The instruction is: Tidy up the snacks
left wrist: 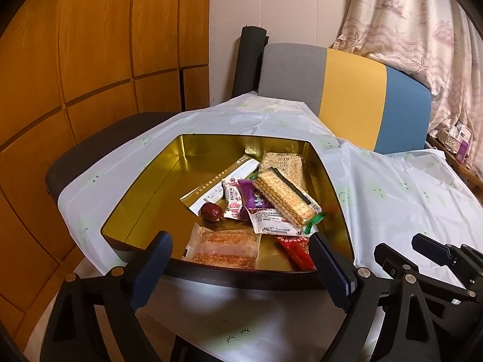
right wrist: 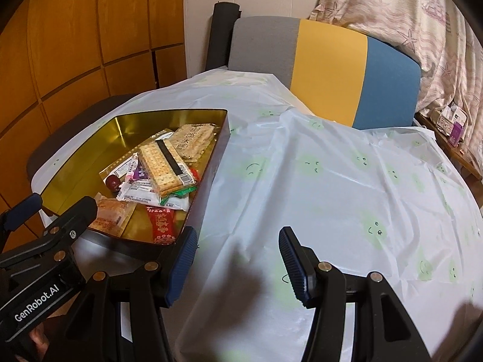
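A table lay under a pale plastic cloth [right wrist: 332, 187] printed with green smiley faces. Behind it, at twelve o'clock, stood a grey, yellow and blue chair [left wrist: 347, 96], with wooden panelling [left wrist: 90, 60] at nine o'clock and a patterned curtain [right wrist: 407, 15] at two. The gold tin [left wrist: 145, 187] held the snacks, a cracker packet [left wrist: 286, 196] on top. The left gripper [left wrist: 241, 250], marked "GenRobot.AI", gaped empty over the tin's near rim. The right gripper [right wrist: 238, 244] stood open over bare cloth.

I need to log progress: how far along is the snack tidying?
Done: the cracker pack, red date and other wrapped snacks lie in the gold tin. In hand: nothing; the left tool and right tool are open. Left: no loose snacks visible on the tablecloth.
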Motion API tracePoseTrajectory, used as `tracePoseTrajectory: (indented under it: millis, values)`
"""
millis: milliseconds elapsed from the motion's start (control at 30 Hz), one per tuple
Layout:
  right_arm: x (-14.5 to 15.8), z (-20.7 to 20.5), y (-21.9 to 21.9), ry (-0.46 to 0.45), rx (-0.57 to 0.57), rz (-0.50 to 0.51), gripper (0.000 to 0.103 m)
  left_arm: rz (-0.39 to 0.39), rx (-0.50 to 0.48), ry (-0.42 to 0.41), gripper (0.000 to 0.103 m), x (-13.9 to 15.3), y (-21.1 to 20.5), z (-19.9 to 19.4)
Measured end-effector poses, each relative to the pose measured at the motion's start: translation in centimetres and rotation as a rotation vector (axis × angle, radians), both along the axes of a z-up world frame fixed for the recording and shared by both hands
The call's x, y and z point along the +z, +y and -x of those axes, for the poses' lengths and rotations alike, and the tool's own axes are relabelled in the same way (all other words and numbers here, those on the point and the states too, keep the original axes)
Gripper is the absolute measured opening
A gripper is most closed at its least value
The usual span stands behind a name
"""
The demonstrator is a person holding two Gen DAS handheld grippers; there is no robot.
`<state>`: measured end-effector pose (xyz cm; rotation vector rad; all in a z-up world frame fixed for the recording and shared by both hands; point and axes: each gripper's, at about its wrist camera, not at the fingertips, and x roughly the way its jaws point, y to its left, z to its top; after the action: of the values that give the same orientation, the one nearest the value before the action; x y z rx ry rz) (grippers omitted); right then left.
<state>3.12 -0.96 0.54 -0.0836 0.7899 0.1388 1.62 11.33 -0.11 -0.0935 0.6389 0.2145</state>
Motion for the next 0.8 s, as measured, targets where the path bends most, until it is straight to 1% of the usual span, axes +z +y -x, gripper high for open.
tracePoseTrajectory:
  millis: [233,800]
  values:
    - [0.0,0.04,0.03,0.001,0.007,-0.001,0.058,0.006,0.004,0.011,0.094,-0.08,0.1,-0.14]
    - [-0.24,-0.03,-0.22,0.011,0.007,-0.003,0.058,0.006,0.01,0.004,0.096,0.08,0.35,-0.08]
